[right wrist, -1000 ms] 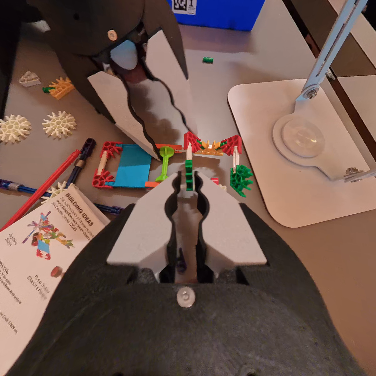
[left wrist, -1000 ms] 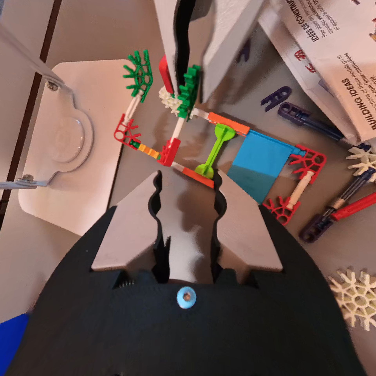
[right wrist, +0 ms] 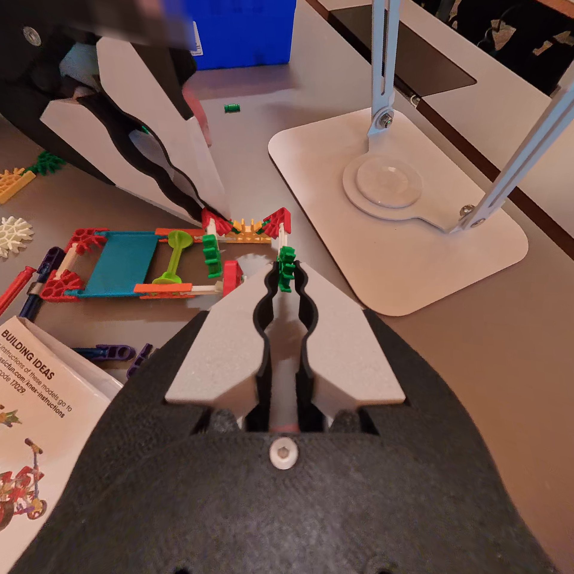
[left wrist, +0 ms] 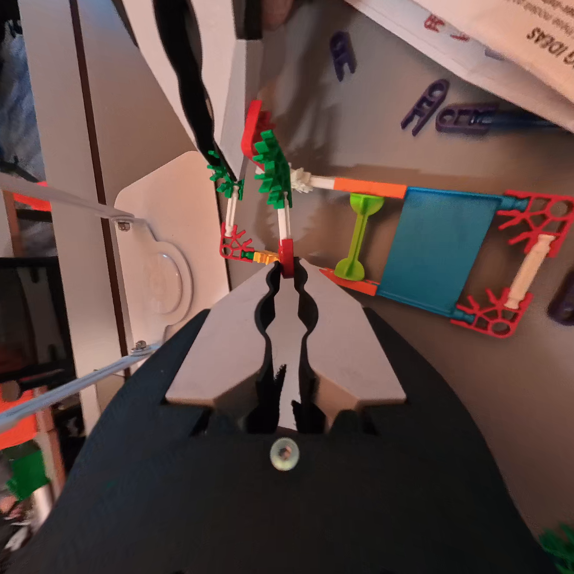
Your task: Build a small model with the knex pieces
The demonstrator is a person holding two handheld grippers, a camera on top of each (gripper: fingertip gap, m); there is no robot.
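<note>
A toy rod-and-connector model lies on the grey table, with a blue panel point(left wrist: 435, 248) point(right wrist: 124, 261), orange rods and a lime rod point(left wrist: 357, 239). My left gripper point(left wrist: 286, 264) is shut on a red connector point(left wrist: 286, 253) at the corner of the model's small frame. In the right wrist view the left gripper point(right wrist: 214, 217) pinches that red connector point(right wrist: 217, 225). My right gripper point(right wrist: 285, 267) is shut on a green connector point(right wrist: 285, 273) at the end of a white rod. It shows in the left wrist view point(left wrist: 231, 178), on the same green connector point(left wrist: 222, 183).
A white stand base point(right wrist: 419, 264) point(left wrist: 149, 211) with metal arms sits right beside the model. A booklet point(right wrist: 46, 388) point(left wrist: 497, 37), purple connectors point(left wrist: 428, 105), a white snowflake piece point(right wrist: 14, 236), a red rod point(right wrist: 15, 285) and a blue box point(right wrist: 242, 34) surround it. The gap from one gripper's tips to the other's is roughly 6 centimetres. From my left tips it is roughly 15 centimetres to the white snowflake piece point(right wrist: 14, 236); from my right, 20 centimetres.
My left gripper moved forward and closed from open onto the red connector. My right gripper shifted from the inner green connector to the outer one nearer the stand.
</note>
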